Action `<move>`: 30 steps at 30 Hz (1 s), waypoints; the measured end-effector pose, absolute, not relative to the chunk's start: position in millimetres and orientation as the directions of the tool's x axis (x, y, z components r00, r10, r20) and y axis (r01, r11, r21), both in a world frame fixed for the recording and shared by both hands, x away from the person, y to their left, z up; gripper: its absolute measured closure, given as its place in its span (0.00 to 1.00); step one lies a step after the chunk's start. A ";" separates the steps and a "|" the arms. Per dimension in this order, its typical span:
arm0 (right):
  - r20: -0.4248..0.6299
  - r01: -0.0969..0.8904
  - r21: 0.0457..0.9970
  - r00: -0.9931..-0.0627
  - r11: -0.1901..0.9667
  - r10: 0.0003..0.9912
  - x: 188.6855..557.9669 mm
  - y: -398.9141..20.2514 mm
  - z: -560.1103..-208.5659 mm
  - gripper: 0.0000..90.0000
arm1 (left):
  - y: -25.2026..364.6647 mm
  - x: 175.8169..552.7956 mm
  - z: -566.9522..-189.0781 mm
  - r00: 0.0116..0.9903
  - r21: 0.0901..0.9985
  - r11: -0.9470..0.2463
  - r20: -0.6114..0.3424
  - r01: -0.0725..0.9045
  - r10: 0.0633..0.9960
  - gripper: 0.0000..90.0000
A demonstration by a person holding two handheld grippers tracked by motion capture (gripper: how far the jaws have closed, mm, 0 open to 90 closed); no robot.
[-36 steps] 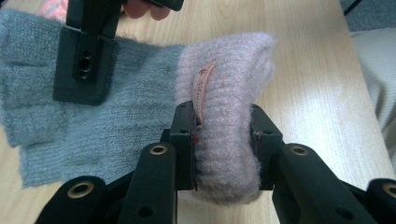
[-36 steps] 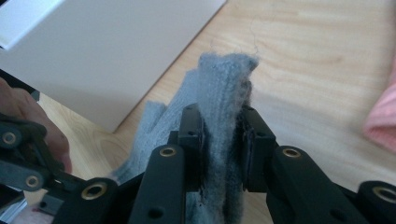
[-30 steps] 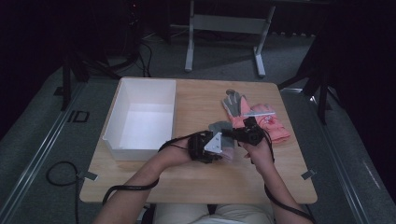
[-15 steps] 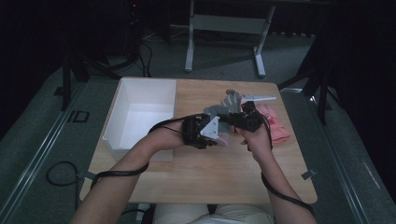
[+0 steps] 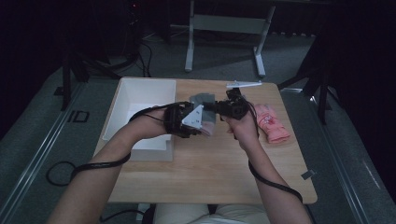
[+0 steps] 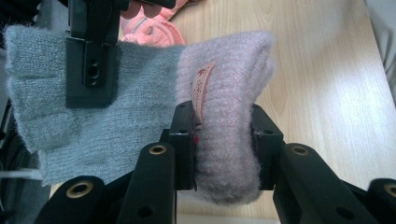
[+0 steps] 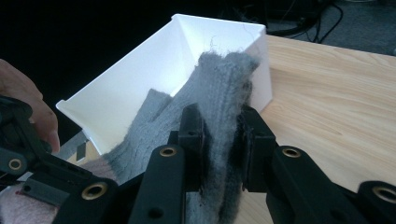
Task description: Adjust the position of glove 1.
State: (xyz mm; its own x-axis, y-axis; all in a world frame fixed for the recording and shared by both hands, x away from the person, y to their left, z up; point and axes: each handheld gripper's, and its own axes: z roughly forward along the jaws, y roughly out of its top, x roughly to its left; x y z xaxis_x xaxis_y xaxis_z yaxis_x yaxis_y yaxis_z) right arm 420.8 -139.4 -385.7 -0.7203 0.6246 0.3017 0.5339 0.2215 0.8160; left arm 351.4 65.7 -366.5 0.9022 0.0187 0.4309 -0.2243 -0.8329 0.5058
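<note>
A knitted glove with a grey hand part and a pale pink cuff hangs above the table, stretched between both grippers. My left gripper is shut on the pink cuff, which has a small label on it. My right gripper is shut on the grey finger part. In the high view the left gripper and the right gripper face each other beside the white box. The right gripper's jaw shows clamped on the grey knit in the left gripper view.
A pink glove lies flat on the wooden table to the right of the hands. The open white box stands at the table's left. A thin pale bar lies at the far edge. Black cables trail from both forearms.
Both hands have risen and moved left and away toward the white box, carrying the glove between them. The pink glove on the table is now uncovered.
</note>
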 end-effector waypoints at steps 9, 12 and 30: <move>0.299 0.524 0.815 -0.747 0.249 0.594 429.3 -99.3 -378.3 0.82 | 107.3 352.7 -362.6 0.897 0.501 -0.838 0.440 -0.215 0.033 0.76; 0.297 0.520 0.813 -0.757 0.263 0.582 431.1 -82.2 -377.9 0.82 | 123.1 352.0 -361.4 0.900 0.501 -0.842 0.434 -0.202 0.042 0.76; 0.317 0.532 0.780 -0.790 0.329 0.525 448.3 14.3 -393.3 0.82 | 205.9 357.5 -379.8 0.915 0.474 -0.874 0.392 -0.108 0.100 0.76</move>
